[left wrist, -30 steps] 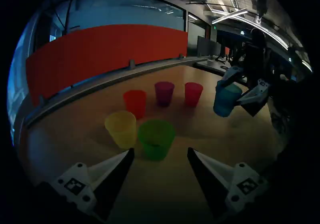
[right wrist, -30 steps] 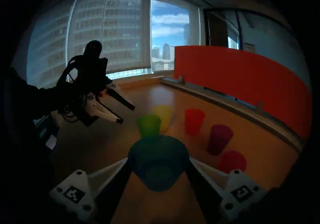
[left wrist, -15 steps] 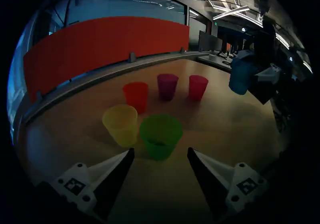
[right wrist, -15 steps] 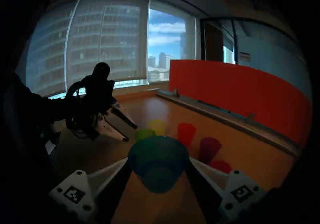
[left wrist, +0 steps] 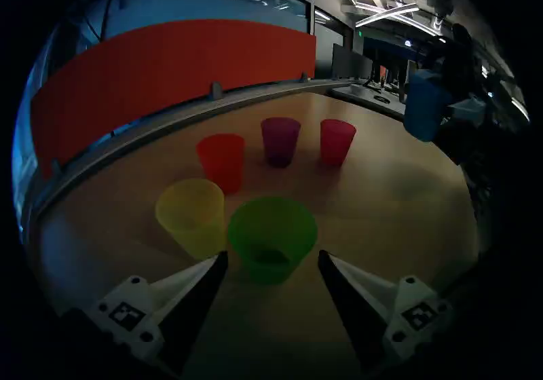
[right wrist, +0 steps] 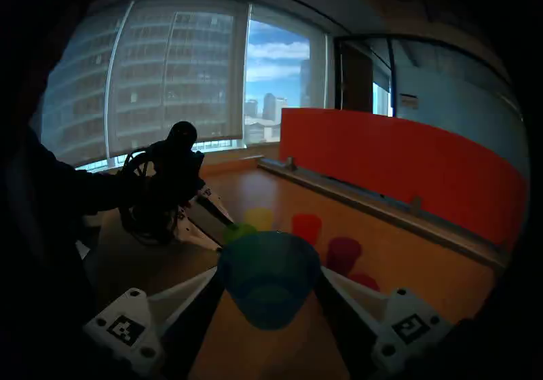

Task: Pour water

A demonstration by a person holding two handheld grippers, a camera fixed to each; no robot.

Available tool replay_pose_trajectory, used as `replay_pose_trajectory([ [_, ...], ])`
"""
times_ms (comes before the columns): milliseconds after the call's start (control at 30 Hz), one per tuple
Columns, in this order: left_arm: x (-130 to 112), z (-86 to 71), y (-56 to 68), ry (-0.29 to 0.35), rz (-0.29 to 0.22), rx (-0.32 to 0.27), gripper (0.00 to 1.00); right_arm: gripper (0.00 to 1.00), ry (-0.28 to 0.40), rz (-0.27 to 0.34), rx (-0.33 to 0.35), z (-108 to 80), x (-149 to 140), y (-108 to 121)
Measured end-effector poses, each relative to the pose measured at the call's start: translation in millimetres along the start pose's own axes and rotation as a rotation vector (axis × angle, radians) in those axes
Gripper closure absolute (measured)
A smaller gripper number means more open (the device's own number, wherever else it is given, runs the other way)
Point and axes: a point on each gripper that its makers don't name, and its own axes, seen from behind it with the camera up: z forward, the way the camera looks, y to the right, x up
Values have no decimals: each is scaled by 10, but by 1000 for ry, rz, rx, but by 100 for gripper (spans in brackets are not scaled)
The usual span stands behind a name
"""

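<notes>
Green cup (left wrist: 271,236), blue cup (right wrist: 268,278), red partition (left wrist: 170,61)

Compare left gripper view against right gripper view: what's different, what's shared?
Left gripper view: left gripper open, green cup close ahead of its fingertips; ceiling lights. Right gripper view: right gripper shut on the blue cup, looking into its mouth; windows with city skyline. Shared: the blue cup, green cup, yellow cup, red cup, purple cup, pink cup, red partition, wooden table.
</notes>
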Motion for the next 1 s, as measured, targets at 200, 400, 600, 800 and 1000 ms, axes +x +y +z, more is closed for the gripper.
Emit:
replay_pose_trajectory([
  [200, 34, 121, 8, 2, -1, -7, 2, 10, 5, -4, -11, -48, 18, 30],
  [400, 73, 209, 16, 9, -1, -10, 1, 10, 5, -5, -12, -73, 7, 36],
  [600, 112, 250, 23, 17, 5, -9, 1, 10, 6, -1, -14, -87, -9, 47],
  [800, 130, 285, 14, 22, 16, 9, 12, 10, 5, -1, -14, -92, -20, 40],
  [1000, 126, 286, 40, 27, 15, 4, 14, 10, 7, -2, -14, -91, -11, 33],
])
